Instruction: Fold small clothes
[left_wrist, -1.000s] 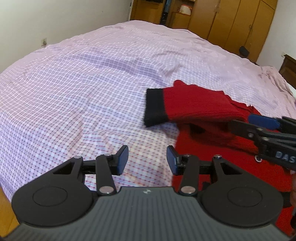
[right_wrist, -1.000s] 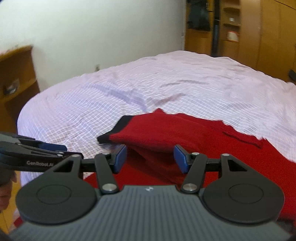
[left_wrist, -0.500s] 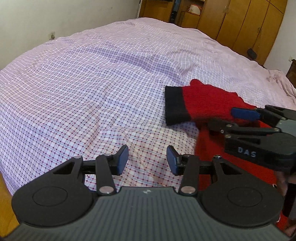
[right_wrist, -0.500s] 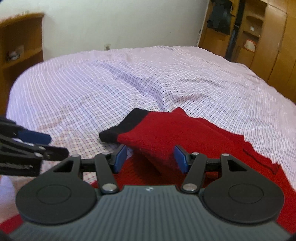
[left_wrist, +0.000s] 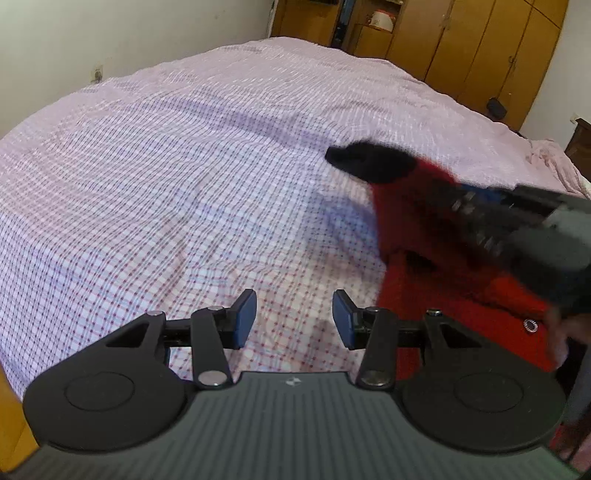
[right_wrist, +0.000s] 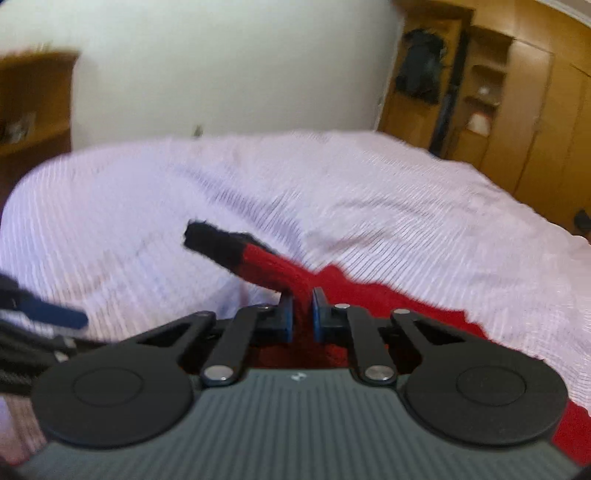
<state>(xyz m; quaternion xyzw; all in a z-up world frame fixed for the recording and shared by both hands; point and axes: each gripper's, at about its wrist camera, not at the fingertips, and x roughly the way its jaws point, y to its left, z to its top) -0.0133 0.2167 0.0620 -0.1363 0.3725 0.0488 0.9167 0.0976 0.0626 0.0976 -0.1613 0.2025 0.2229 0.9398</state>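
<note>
On the bed (left_wrist: 184, 166), spread with a pink checked sheet, my right gripper (right_wrist: 303, 314) has just closed on the sleeve (right_wrist: 273, 269) of a red sweater (right_wrist: 406, 314), and its blue pads now pinch a gathered fold of red knit between them. The sleeve rises from the pinch and points up and to the left over the sheet, its black cuff (right_wrist: 210, 240) lifted clear of the bed. The rest of the sweater lies flat on the bed, to the right of the cuff and spreading toward me beneath the right gripper.

My left gripper (left_wrist: 293, 319) hangs over bare sheet to the left of the sweater, its jaws standing apart with only checked fabric visible between the blue pads; it holds nothing. From that side, the cuff (left_wrist: 365, 162) shows as a dark blurred lump raised above the sheet, with the red sleeve (left_wrist: 413, 206) dropping from it toward the sweater's body (left_wrist: 461, 317). The right gripper (left_wrist: 476, 206) reaches in from the right edge, blurred, across the sweater.

Beyond the far side of the bed stand wooden wardrobes (left_wrist: 461, 48) against a pale wall (left_wrist: 129, 44). A wooden shelf (right_wrist: 33, 107) stands off the bed's left side in the right wrist view.
</note>
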